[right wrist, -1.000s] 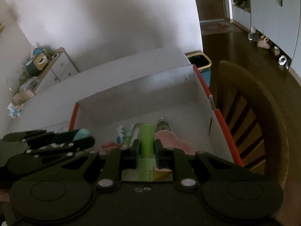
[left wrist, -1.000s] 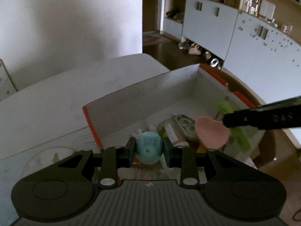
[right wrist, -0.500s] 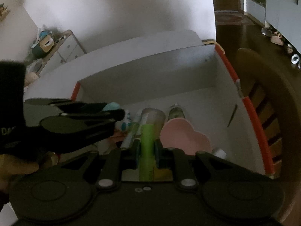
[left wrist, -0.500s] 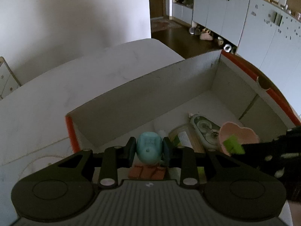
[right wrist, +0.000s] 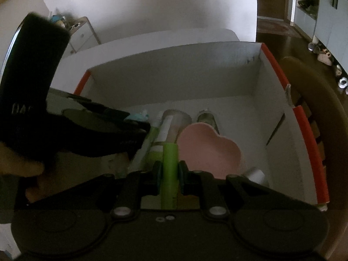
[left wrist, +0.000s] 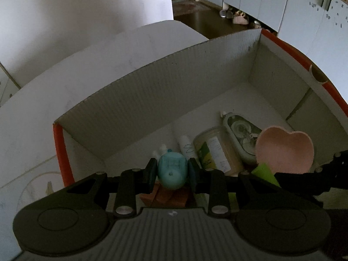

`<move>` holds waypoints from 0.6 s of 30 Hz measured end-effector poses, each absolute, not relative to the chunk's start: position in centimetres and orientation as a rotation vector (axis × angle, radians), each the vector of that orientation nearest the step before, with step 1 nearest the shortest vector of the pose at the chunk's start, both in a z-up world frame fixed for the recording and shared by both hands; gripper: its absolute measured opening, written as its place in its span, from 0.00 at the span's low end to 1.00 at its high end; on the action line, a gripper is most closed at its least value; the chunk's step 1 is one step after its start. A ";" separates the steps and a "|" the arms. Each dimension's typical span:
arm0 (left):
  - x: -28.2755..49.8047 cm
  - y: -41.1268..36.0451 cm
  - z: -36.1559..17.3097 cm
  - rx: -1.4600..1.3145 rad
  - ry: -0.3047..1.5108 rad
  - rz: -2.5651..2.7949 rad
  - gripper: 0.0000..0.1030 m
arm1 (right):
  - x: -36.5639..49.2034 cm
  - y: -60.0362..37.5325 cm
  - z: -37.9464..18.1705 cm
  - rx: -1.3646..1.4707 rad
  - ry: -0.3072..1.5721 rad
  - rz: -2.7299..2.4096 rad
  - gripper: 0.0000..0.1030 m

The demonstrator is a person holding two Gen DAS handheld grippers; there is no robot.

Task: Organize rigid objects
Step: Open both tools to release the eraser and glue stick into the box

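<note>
- Corrugated cardboard box (left wrist: 152, 100) with orange edges sits on a white table (left wrist: 87, 61); both grippers hang over it.
- Left gripper (left wrist: 172, 174) is clamped on one teal rounded toy (left wrist: 172, 170).
- Right gripper (right wrist: 169, 170) is pinched tight on one lime-green stick (right wrist: 170, 158).
- One pink heart-shaped dish (right wrist: 208, 150) lies inside the box.
- Only the right view shows a wooden chair (right wrist: 315, 82); only the left shows a reddish block (left wrist: 171, 196).

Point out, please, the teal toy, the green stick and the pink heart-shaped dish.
teal toy (left wrist: 172, 170): left wrist view, middle of its rounded body.
green stick (right wrist: 170, 163): right wrist view, shaft between the pads.
pink heart-shaped dish (right wrist: 208, 148): right wrist view, inner bowl.
</note>
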State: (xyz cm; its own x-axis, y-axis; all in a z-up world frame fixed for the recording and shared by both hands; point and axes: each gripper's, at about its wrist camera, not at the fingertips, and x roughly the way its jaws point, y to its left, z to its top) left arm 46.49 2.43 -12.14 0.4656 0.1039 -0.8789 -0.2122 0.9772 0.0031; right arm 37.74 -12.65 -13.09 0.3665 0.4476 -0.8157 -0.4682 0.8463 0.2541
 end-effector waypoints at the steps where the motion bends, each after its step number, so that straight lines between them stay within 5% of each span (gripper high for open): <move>1: 46.6 2.5 -12.3 -0.122 1.084 0.192 0.29 | 37.7 -12.6 -13.1 -0.026 1.041 0.590 0.15; 18: 45.5 3.3 -11.6 -0.207 1.096 0.208 0.30 | 37.4 -14.1 -11.7 0.008 1.040 0.590 0.31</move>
